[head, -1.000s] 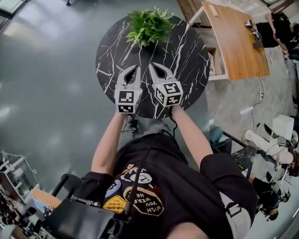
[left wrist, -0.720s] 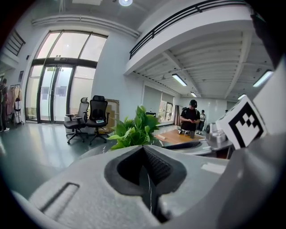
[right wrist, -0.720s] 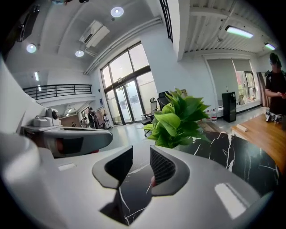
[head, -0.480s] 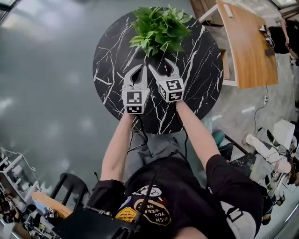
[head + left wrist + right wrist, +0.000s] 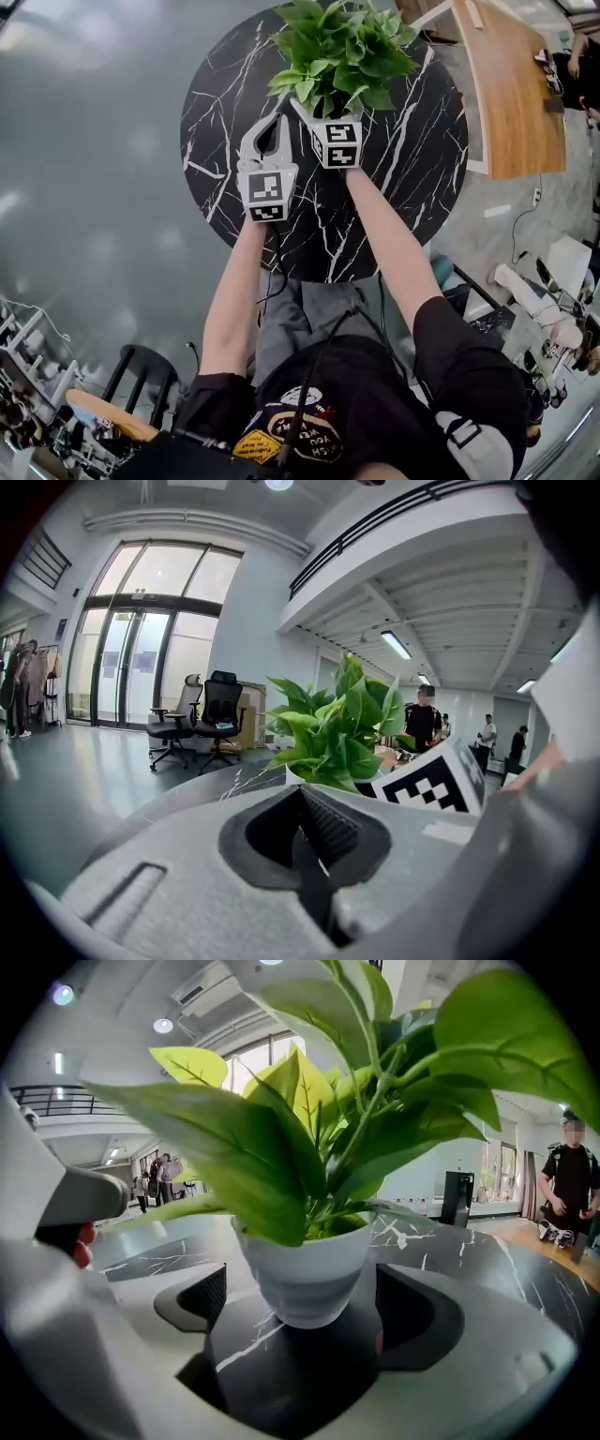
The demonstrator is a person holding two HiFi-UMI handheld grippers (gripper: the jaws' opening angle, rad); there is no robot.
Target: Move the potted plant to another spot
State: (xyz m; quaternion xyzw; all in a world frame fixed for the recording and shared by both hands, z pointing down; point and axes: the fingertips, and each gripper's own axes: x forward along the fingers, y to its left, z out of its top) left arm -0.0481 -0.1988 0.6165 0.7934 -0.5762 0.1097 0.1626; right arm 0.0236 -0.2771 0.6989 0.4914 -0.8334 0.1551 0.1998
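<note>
The potted plant (image 5: 342,52), green leaves in a white pot (image 5: 305,1274), stands at the far side of the round black marble table (image 5: 394,187). My right gripper (image 5: 317,105) reaches in under the leaves. Its jaws are opening and stand on either side of the pot, with gaps showing between the pads and the pot's wall. My left gripper (image 5: 279,122) hovers just left of it, shut and holding nothing. In the left gripper view the plant (image 5: 337,733) rises beyond the closed fingers, next to the right gripper's marker cube (image 5: 431,785).
A wooden desk (image 5: 511,84) stands right of the table. A black chair (image 5: 141,375) sits at the lower left on the grey floor. Office chairs (image 5: 211,719) and people (image 5: 427,719) are far off in the hall.
Both grippers have moved forward across the table to the plant. The right jaws have gone from shut to wide open around the pot. The left jaws stay shut.
</note>
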